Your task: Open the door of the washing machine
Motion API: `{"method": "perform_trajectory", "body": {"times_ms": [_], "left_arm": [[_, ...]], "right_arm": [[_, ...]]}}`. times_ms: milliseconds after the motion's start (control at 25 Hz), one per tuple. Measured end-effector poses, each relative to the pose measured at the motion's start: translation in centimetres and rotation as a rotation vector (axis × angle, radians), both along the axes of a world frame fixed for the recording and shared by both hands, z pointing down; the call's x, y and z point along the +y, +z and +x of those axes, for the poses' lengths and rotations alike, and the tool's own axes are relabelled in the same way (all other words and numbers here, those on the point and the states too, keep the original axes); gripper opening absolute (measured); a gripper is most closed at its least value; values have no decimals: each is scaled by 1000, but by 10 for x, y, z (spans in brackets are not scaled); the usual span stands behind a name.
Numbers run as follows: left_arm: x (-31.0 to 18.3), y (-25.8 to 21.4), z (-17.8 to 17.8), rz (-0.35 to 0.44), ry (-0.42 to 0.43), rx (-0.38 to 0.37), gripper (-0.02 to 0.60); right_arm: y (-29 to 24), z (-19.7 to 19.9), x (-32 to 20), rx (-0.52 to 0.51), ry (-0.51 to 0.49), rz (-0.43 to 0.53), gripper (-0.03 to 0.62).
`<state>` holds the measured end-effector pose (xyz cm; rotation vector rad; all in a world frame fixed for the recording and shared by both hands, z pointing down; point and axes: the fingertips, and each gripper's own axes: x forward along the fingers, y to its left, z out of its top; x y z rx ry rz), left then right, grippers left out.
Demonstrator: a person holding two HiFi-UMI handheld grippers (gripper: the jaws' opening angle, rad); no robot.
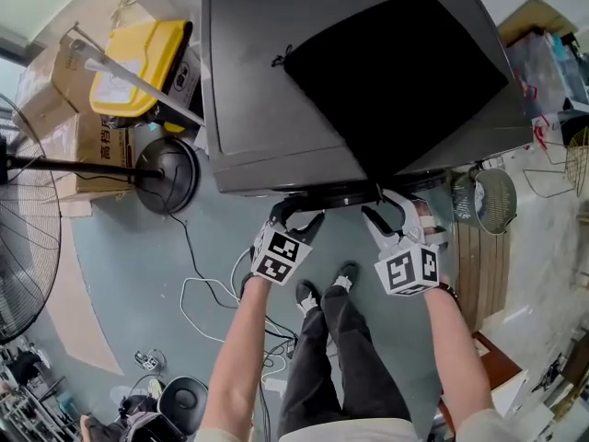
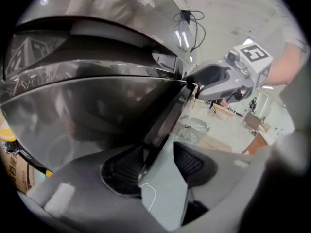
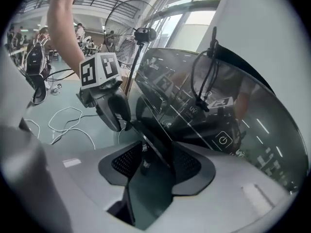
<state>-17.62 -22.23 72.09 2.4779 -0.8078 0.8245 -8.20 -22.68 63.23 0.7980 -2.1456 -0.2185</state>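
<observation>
**Grey workroom floor, machine in front of you: the door rim lies inside both pairs of jaws**

You stand on a grey-green floor [image 1: 120, 274] in a cluttered workroom. The washing machine [image 1: 276, 81] is directly before you, seen from above. Its door rim [image 1: 340, 194] sticks out at the front as a dark curved band, and its long axis runs from your left to your right.

Both tools meet this band from your side, pointing forward and down. The left hand-held gripper [image 1: 299, 212] stands open, with the thin rim passing between its pads. The right hand-held gripper [image 1: 386, 208] is open too and straddles the same rim just beside it. It seems that no pad presses on the rim, but the close views are distorted there.

Neither hand is nearer; both are at the rim. I judge that the pull must come toward your body, where your shoes [image 1: 322, 288] and the white cables [image 1: 207, 293] lie. The fan [image 1: 28, 238] at your left and the wire basket [image 1: 495, 199] at your right stand well apart from the door.
</observation>
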Motion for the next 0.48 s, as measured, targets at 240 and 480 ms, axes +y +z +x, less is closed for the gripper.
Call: {"method": "perform_trajectory", "body": {"times_ms": [240, 480], "left_arm": [[11, 2, -1, -6, 19, 4, 230], [32, 6, -2, -16, 48, 8, 195]], "right_arm": [[2, 0, 5, 46, 26, -10, 164], [2, 1, 19, 35, 57, -36, 164]]}}
